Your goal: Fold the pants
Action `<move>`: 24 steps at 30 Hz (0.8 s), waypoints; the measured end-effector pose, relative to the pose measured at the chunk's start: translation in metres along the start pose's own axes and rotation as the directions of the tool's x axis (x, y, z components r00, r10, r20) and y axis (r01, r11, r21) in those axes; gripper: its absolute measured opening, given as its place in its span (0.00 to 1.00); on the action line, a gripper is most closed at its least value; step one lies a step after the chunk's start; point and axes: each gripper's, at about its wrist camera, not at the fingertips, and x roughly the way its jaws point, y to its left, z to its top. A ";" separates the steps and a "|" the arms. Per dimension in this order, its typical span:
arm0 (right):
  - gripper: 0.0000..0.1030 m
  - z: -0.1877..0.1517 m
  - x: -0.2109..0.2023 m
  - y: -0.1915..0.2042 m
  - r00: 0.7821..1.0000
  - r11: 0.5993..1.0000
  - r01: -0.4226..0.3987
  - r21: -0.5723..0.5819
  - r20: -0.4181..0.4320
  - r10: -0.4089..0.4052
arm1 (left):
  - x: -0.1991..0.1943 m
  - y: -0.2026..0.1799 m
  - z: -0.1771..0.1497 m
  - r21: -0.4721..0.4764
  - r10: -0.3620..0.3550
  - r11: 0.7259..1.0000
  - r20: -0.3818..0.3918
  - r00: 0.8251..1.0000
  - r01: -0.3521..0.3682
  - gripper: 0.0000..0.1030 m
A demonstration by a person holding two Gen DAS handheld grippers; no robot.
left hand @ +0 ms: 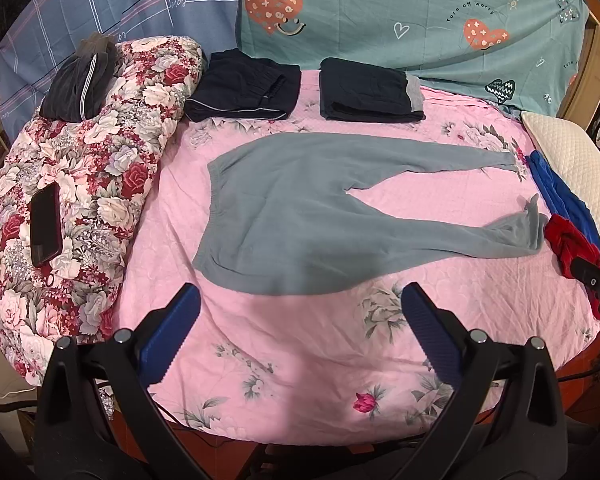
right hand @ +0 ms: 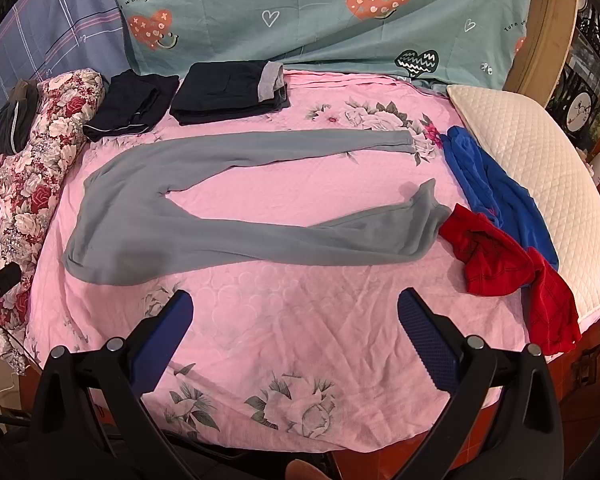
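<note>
grey pants [left hand: 300, 216] flat on the bed [left hand: 300, 360], legs splayed. left claw [left hand: 300, 308] and right claw [right hand: 296, 312] both released, empty. flatten the rumpled near cuff [right hand: 416, 216], then bring it over onto the far leg.

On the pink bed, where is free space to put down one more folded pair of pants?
Bare sheet lies between the grey pants and the near bed edge, in front of both open claws. A smaller wedge opens between the two legs. The far side is crowded with folded dark pants; the right side holds red and blue clothes.
</note>
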 end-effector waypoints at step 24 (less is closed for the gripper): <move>0.99 0.008 0.011 0.005 1.000 1.000 0.003 -0.023 -0.024 -0.004 | 0.012 0.006 0.005 -0.011 -0.006 1.000 -0.031 0.999 0.005 0.98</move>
